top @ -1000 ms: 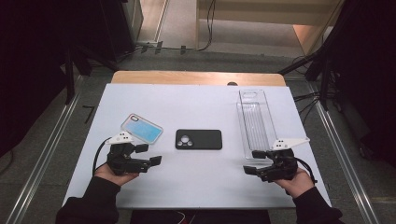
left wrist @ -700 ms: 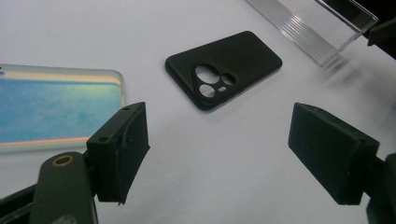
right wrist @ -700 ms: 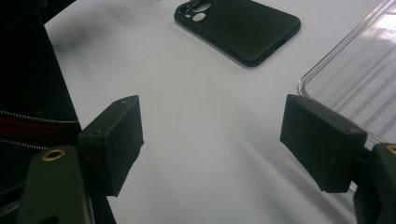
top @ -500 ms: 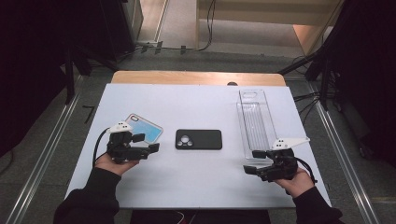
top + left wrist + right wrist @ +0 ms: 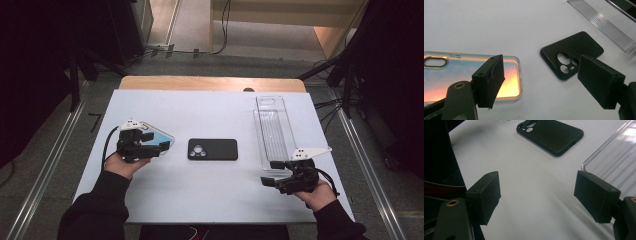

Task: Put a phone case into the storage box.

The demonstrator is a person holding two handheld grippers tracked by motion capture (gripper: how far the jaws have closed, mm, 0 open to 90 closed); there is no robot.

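Observation:
An iridescent clear phone case (image 5: 162, 135) (image 5: 456, 72) lies flat at the table's left. My left gripper (image 5: 156, 142) (image 5: 544, 75) hovers over its near-right end, open, with nothing between the jaws; one pad (image 5: 490, 80) overlaps the case's end in the left gripper view. A black phone case (image 5: 212, 149) (image 5: 574, 53) (image 5: 554, 133) lies camera side up in the middle. My right gripper (image 5: 271, 173) (image 5: 539, 192) rests open near the front right, pointing left over bare table, just below a clear plastic case (image 5: 274, 132) (image 5: 614, 162).
The white table top (image 5: 215, 110) has a wooden strip (image 5: 210, 83) along its far edge. The clear plastic case (image 5: 601, 22) is long and ribbed, lying lengthwise at the right. Dark floor, metal rails and cables surround the table.
My left hand has moved away from the front edge and a little right, up to the iridescent case. The right hand and both other cases have stayed put.

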